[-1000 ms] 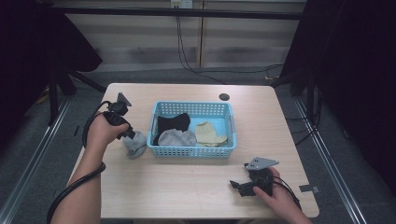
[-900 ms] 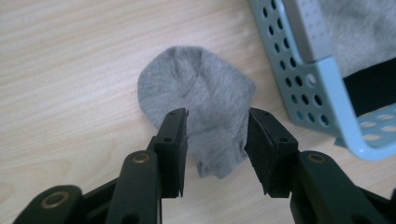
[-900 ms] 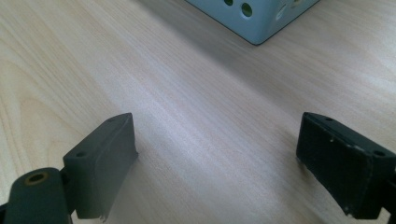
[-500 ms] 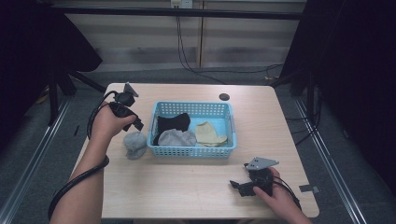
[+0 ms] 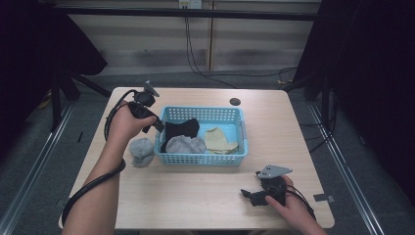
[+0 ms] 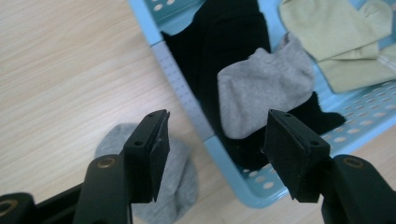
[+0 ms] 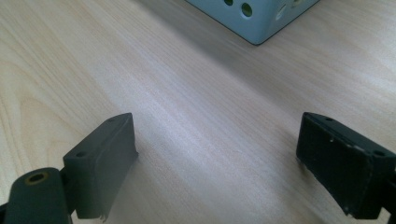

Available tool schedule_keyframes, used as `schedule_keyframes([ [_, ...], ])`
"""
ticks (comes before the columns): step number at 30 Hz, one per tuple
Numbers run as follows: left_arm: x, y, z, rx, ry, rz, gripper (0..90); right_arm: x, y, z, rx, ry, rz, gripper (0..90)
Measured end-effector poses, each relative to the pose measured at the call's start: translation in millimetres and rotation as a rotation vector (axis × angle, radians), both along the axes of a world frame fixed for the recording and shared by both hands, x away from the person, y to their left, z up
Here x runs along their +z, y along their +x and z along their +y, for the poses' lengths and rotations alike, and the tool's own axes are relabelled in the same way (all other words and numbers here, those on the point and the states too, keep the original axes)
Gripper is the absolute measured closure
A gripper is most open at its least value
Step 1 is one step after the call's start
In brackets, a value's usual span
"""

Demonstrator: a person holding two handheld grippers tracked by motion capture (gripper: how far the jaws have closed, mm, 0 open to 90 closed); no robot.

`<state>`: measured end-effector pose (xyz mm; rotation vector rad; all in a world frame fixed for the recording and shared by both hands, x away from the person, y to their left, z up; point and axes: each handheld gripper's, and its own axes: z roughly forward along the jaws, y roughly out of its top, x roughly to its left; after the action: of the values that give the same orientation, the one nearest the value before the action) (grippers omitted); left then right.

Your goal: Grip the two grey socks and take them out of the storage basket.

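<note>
A light blue basket (image 5: 201,158) stands mid-table and holds a black sock (image 5: 181,129), a grey sock (image 5: 184,145) and a beige sock (image 5: 219,140). Another grey sock (image 5: 142,151) lies balled on the table just left of the basket. My left gripper (image 5: 157,126) hovers open over the basket's left rim, with nothing between its jaws. From the left gripper view I look down on the rim (image 6: 187,100), the grey sock (image 6: 264,88) inside, the black sock (image 6: 229,42) and the balled sock (image 6: 180,184) outside. My right gripper (image 5: 248,196) rests open on the table near the front right.
A small dark round hole (image 5: 235,102) marks the table behind the basket. A corner of the basket (image 7: 254,18) shows ahead in the right gripper view, with bare wood (image 7: 201,121) between its jaws. Tape (image 5: 324,198) sits at the front right edge.
My left gripper has let go of the balled grey sock on the table, risen, and swung right to hover over the basket's left rim. The right gripper has stayed still.
</note>
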<state>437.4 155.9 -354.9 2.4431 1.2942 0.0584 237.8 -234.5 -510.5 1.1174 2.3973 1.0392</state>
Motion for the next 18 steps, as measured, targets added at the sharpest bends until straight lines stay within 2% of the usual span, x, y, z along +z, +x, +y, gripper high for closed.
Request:
schedule_keyframes([
  [5, -1.1, 0.3, -17.8, -0.033, -0.006, -0.007, 38.8, 0.0, -0.1, 0.0, -0.001, 0.000, 0.001, 11.4],
  [10, -2.3, 1.1, -25.7, -0.050, -0.007, -0.009, 37.7, 0.0, 0.0, 0.0, 0.000, 0.000, 0.000, 11.4],
  [18, -14.0, 1.4, -45.2, -0.074, -0.035, -0.019, 34.8, 0.0, 0.0, 0.0, 0.000, 0.000, 0.000, 11.4],
])
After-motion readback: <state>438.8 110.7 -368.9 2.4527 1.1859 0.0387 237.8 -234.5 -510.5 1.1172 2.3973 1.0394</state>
